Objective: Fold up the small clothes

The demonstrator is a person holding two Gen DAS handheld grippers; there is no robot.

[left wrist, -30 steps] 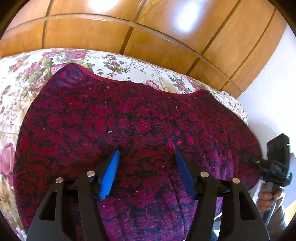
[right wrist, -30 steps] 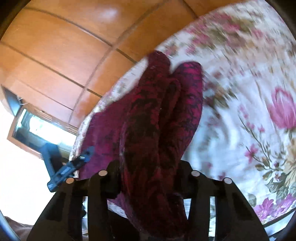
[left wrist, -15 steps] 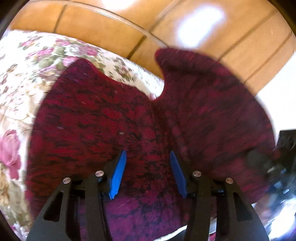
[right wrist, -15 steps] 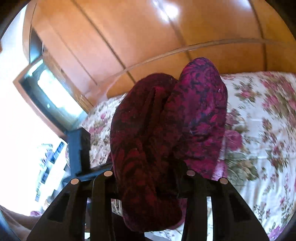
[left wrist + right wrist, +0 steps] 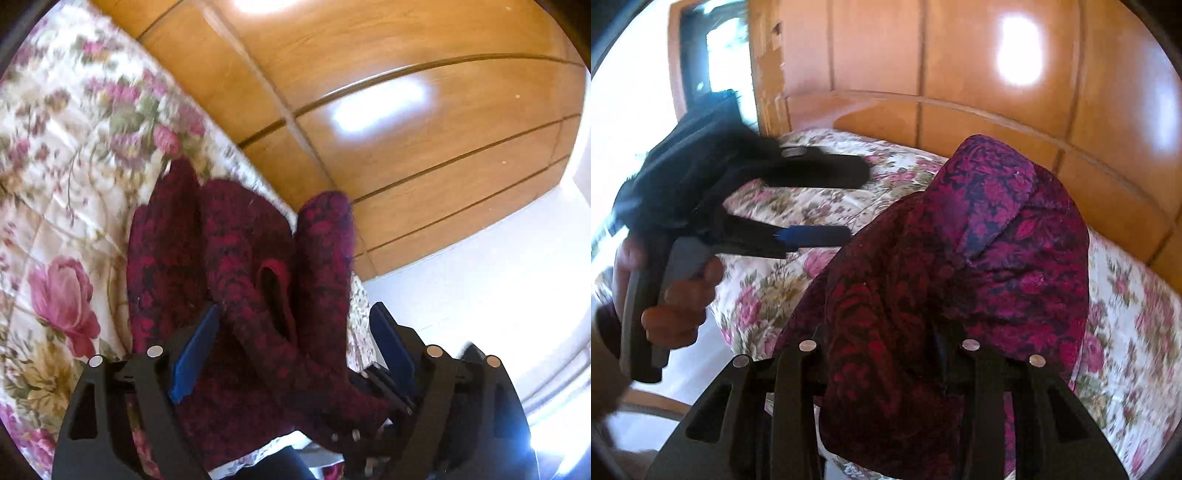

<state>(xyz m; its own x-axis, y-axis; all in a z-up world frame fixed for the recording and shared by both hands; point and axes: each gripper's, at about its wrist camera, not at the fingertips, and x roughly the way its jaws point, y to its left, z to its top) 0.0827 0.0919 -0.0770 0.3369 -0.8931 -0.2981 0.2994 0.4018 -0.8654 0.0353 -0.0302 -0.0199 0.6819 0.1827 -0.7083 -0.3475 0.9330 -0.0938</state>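
A dark red floral garment (image 5: 979, 240) hangs bunched over my right gripper (image 5: 886, 328), which is shut on it; the cloth hides the fingertips. In the left wrist view the same garment (image 5: 236, 258) rises in folds over the flowered bedspread (image 5: 55, 206), and the right gripper (image 5: 369, 424) shows low under it. The jaws of my left gripper (image 5: 295, 310) are opening, and its blue pads (image 5: 192, 354) stand wide apart on either side of the folds. From the right wrist view the left gripper (image 5: 857, 203) is held by a hand (image 5: 676, 295), its fingers spread over the bedspread just left of the garment.
A wooden headboard and wall panels (image 5: 960, 66) stand behind the bed. The flowered bedspread (image 5: 1137, 325) runs out to the right of the garment. A bright window (image 5: 713, 48) is at the far left, and a white wall (image 5: 480, 288) is to the right in the left view.
The garment lay spread flat on the bed; now it is gathered up in folds in the right gripper. The left gripper's fingers have spread wider, and both views have swung and rolled.
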